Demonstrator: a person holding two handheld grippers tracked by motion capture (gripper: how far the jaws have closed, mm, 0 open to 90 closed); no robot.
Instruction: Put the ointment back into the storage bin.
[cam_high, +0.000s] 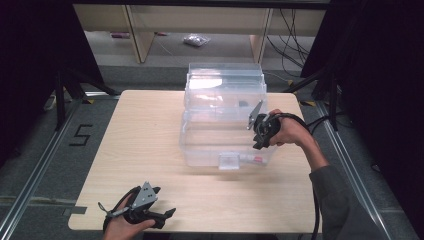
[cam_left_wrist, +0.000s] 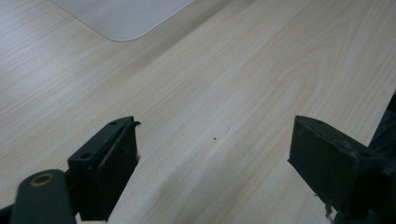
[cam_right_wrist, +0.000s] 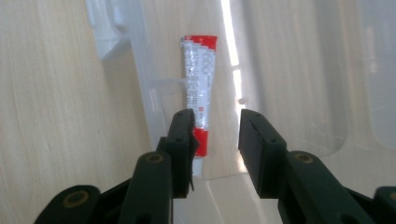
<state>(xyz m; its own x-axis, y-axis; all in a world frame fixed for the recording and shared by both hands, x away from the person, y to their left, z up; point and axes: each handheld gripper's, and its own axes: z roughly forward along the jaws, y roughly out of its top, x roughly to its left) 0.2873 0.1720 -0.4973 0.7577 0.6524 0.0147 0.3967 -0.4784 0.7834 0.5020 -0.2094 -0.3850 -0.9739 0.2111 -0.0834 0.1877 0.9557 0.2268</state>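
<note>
- High view: a clear plastic bin (cam_high: 225, 125) stands on the light wood-grain table (cam_high: 140, 140), its hinged lid raised at the far side. The right gripper (cam_high: 260, 134), held in the person's right hand (cam_high: 290, 131), hangs over the bin's right part.
- High view: the left gripper (cam_high: 165, 216) lies low near the table's front edge, well apart from the bin, with a grey three-cornered plate on top.
- Right gripper view: a red-and-white tube (cam_right_wrist: 200, 88) lies flat on the bin's transparent floor beside a moulded wall. The black jaws stand partly apart above it, gripping nothing; the tube's lower end sits just beside the left-hand jaw.
- Left gripper view: matte black jaws spread wide over bare wood, empty. A rounded corner of pale translucent plastic (cam_left_wrist: 126, 18) shows at the top.
</note>
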